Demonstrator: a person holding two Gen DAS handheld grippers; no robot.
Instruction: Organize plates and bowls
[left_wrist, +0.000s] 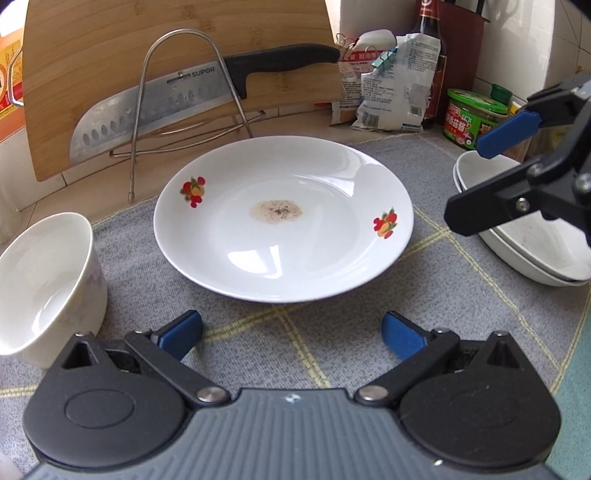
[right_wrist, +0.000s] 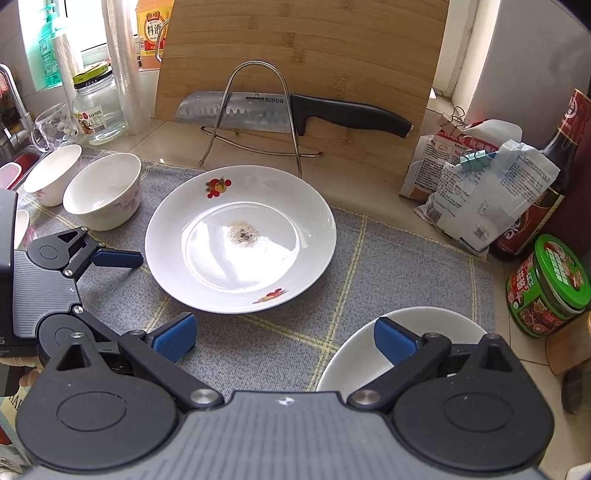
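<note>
Plate (left_wrist: 282, 218): flowered, centre stained, lying flat on the grey mat (left_wrist: 332, 332) on the worktop.
Stacked plates (left_wrist: 524, 240): to its right.
Bowls (right_wrist: 103, 192): to its left.
Left gripper (left_wrist: 291, 332): jaws apart, just short of the near rim.
Right gripper (right_wrist: 284, 338): jaws apart, empty.
Advice: pinch the rim squarely and lift level.

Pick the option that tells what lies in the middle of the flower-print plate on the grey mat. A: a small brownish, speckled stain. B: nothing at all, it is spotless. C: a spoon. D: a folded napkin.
A: the plate has a small brownish patch with dark specks at its centre, seen from both wrist views; no napkin or spoon lies on it.
</note>
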